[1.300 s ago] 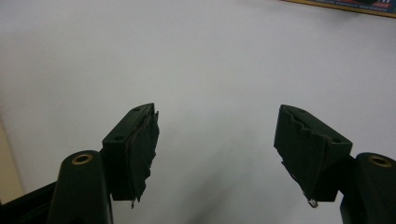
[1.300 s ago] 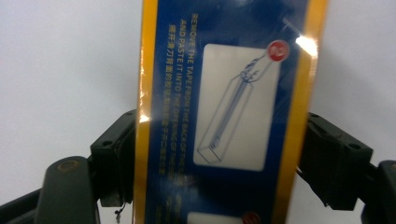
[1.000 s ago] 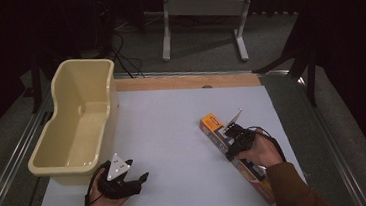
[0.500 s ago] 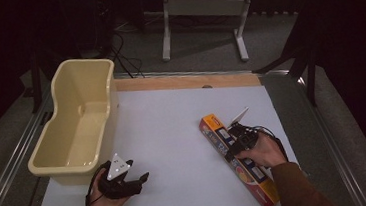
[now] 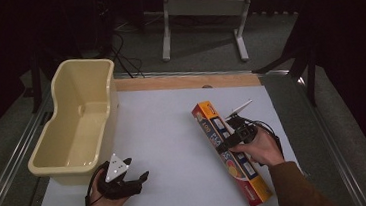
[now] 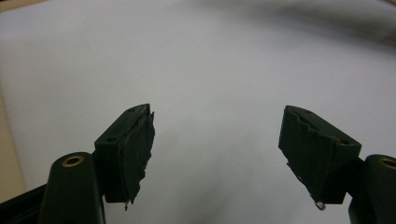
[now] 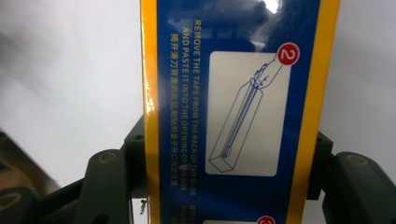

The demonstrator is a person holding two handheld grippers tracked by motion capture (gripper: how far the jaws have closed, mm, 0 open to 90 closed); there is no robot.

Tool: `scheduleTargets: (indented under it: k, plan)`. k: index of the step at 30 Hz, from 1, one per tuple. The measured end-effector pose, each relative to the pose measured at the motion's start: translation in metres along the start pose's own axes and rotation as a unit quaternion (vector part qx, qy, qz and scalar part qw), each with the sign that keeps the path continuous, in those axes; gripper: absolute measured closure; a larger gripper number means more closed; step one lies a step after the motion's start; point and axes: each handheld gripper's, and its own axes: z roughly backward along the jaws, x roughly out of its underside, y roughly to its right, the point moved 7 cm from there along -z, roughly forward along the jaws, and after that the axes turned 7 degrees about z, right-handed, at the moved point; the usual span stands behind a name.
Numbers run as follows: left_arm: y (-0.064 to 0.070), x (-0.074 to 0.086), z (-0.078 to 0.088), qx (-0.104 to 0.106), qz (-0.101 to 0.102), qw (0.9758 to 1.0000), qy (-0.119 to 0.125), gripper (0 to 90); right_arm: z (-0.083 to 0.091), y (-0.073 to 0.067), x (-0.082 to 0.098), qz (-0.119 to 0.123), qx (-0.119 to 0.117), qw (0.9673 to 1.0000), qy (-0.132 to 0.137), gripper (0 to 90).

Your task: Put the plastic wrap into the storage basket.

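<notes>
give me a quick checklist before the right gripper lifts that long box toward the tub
1. Right gripper jaws on both sides of the long box: ok.
2. Firm hold: cannot tell.
3. Hold near the box's middle: ok, so little tipping expected.
4. Left gripper open and holding nothing: ok.
5. Tub empty, room for the box: ok.
6. White table bare between box and tub: ok.

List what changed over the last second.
The box swung slightly, its far end shifting toward the right, with the right tool clamped across it. The left tool stayed open near the tub, which did not move.
</notes>
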Motion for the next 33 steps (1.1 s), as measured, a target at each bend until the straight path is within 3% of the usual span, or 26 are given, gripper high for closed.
scheduleTargets:
  k: [6,9,17,21,33]
  plan:
    - [0.0,-0.003,0.002,-0.012,0.0,0.9998,0.013,25.4,0.007,-0.01,-0.009,-0.003,-0.018,0.9996,0.021,39.6]
    - [0.0,-0.003,0.002,-0.013,0.001,0.9998,0.016,24.7,0.013,-0.021,-0.02,-0.009,-0.038,0.998,0.049,39.6]
    - [0.0,-0.003,0.003,-0.015,0.003,0.9997,0.018,23.8,0.026,-0.038,-0.046,-0.029,-0.078,0.9909,0.106,39.6]
    - [0.0,-0.004,0.003,-0.015,0.001,0.9997,0.02,23.8,0.033,-0.043,-0.056,-0.036,-0.095,0.9873,0.122,39.6]
    - [-0.002,-0.004,0.003,-0.017,0.004,0.9996,0.024,23.8,0.049,-0.068,-0.087,-0.039,-0.12,0.9789,0.161,39.7]
